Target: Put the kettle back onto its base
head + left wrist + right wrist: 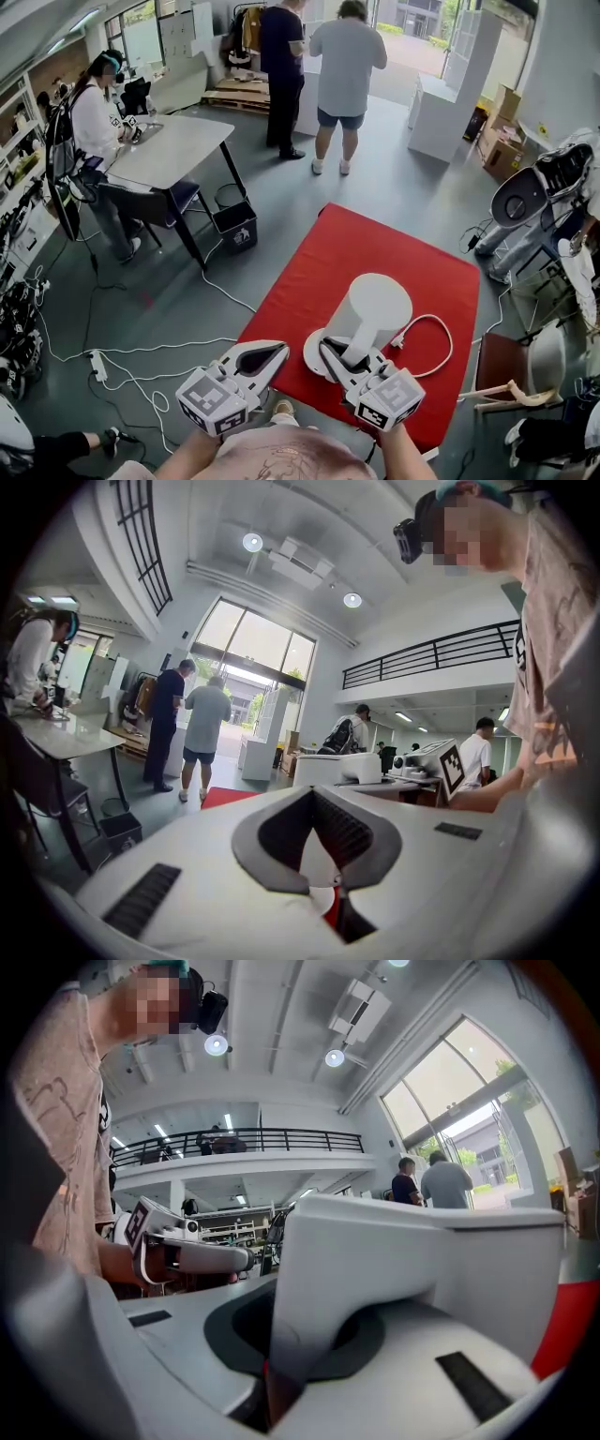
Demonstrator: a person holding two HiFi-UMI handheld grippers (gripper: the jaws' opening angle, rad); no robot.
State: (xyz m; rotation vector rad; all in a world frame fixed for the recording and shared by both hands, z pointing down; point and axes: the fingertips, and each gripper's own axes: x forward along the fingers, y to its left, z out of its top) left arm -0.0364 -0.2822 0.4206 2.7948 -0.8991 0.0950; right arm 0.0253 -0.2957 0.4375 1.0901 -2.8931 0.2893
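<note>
A white kettle (375, 305) hangs low over the red mat (375, 253). My right gripper (342, 353) is shut on the kettle's handle from the near side. The round white base (312, 353) shows partly at the kettle's lower left, and its white cord (438, 330) loops off to the right. In the right gripper view the kettle (412, 1269) fills the frame, with the handle wedged between the right gripper (300, 1340) jaws. My left gripper (272, 356) hovers just left of the base, shut and empty. In the left gripper view the left gripper (314, 801) has its tips together.
A grey table (178, 145) with a seated person stands at the far left, a black bin (234, 225) beside it. Two people (342, 66) stand at the back near a white cabinet (445, 103). Cables (141, 361) trail over the floor on the left; chairs (516, 361) crowd the right.
</note>
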